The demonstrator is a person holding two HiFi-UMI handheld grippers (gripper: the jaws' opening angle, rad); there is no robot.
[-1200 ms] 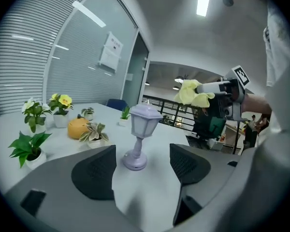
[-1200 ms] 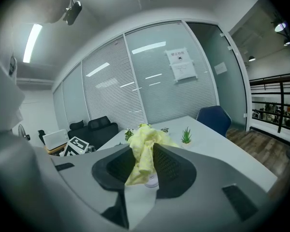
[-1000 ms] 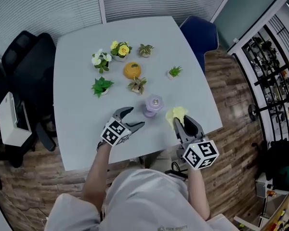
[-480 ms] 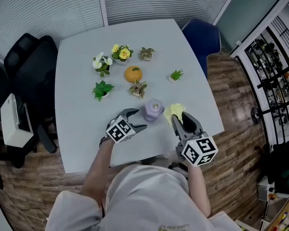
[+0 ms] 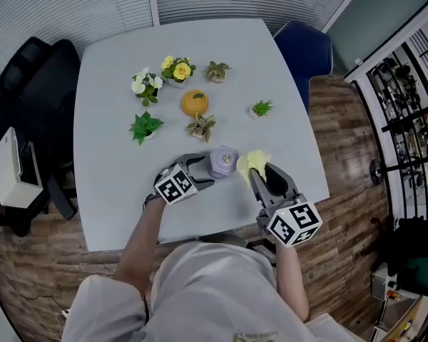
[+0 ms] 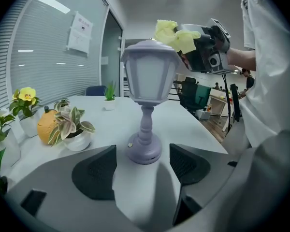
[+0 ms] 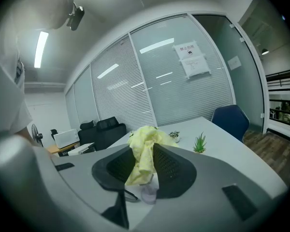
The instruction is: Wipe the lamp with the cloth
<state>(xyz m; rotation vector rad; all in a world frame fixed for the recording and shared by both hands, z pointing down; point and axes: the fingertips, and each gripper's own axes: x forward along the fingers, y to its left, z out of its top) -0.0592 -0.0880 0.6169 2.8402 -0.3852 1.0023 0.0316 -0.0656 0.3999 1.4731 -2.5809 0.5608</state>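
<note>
Your right gripper (image 5: 262,175) pinches the yellow cloth (image 5: 251,162) just right of the upright purple lamp (image 5: 223,161) at mid-table, its left-hand neighbour, while your left gripper (image 5: 205,171) gapes wide, the lamp's base dead ahead.

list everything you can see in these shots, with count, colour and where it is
table: 1, pale grey, centre of the head view
lamp: 1, lilac, upright near the table's front edge
cloth: 1, yellow, bunched beside the lamp's top
potted plants: 6, green, some with white or yellow flowers, mid-table behind the lamp
round ornament: 1, orange, among the plants
office chair: 1, black, left of the table
blue chair: 1, at the table's far right corner
left gripper: 1, grey, open, jaws at the lamp's base
right gripper: 1, grey, shut on the cloth
</note>
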